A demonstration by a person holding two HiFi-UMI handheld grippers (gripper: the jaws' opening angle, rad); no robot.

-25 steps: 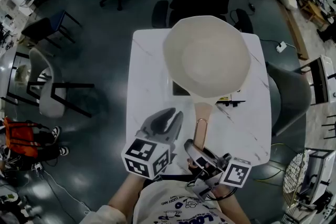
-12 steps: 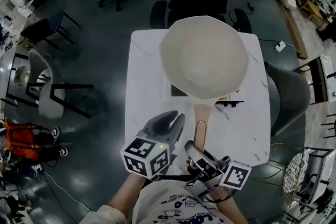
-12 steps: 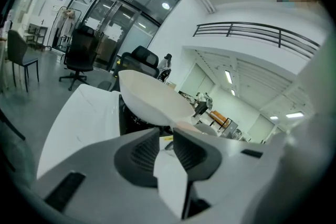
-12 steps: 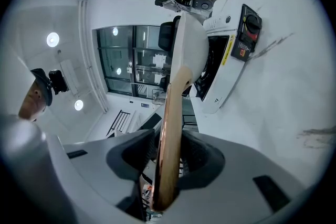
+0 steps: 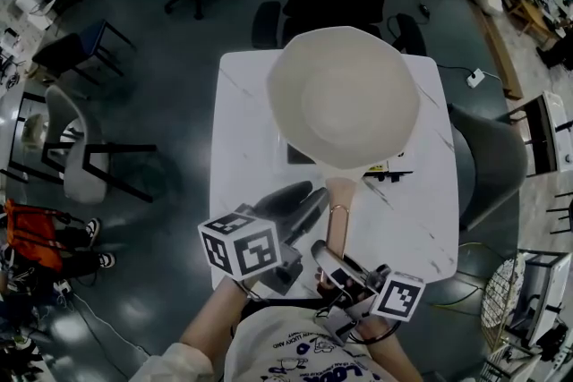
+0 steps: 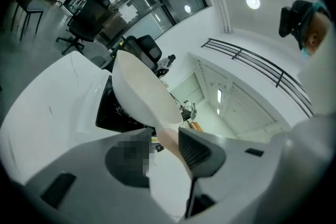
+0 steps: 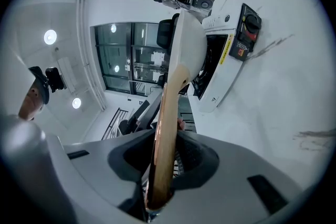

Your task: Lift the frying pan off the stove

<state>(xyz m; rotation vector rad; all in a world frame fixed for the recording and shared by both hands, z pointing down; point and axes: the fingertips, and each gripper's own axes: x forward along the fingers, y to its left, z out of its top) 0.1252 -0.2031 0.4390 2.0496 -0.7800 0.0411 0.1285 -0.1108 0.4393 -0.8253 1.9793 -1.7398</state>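
frying pan (image 5: 345, 98) tilted over the stove (image 5: 299, 154). r gripper (image 5: 329, 259) jaws closing on its handle (image 5: 337, 215) end; l gripper (image 5: 303, 199) jaws opening round the handle, unpinched. prob front-heavy & stiff: grip closer to the pan.

Head view dim, greyish; white bench (image 5: 237, 148) and frying pan (image 5: 345, 98) brightest, floor (image 5: 179, 85) around the bench dark; both gripper views fisheye-bent, black-cornered; ceiling lamps (image 6: 253, 1) glare above the bench.

White marble-veined square table (image 5: 242, 130). One white, black-topped portable stove (image 5: 300, 155) stands directly on it, in the far half.
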